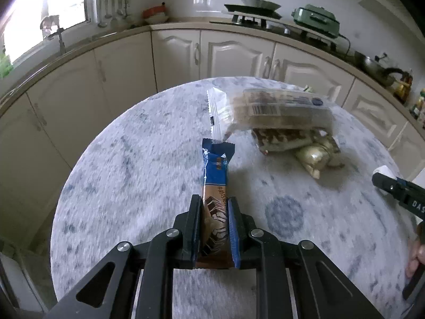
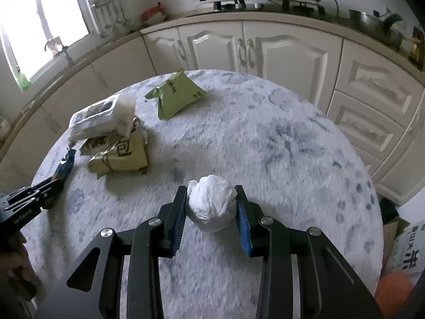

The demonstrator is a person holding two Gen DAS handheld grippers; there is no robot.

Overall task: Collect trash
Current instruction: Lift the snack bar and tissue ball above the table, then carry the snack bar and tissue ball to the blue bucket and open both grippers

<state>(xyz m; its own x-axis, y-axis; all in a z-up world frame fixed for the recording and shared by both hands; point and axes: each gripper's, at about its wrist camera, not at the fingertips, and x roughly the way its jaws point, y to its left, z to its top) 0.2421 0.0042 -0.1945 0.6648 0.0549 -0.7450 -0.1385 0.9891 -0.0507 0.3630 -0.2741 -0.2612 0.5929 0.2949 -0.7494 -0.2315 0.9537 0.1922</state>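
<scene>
The left hand-held gripper (image 1: 213, 212) is pinching a blue snack wrapper (image 1: 216, 175) and the right hand-held gripper (image 2: 211, 207) is squeezing a crumpled tissue (image 2: 212, 202), each held above the counter (image 2: 265, 146), seemingly for carrying to disposal.

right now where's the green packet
In the right wrist view the green packet lies on the far side of the table, left of centre, just right of and beyond the pile of wrappers. It is out of frame in the left wrist view.
</scene>
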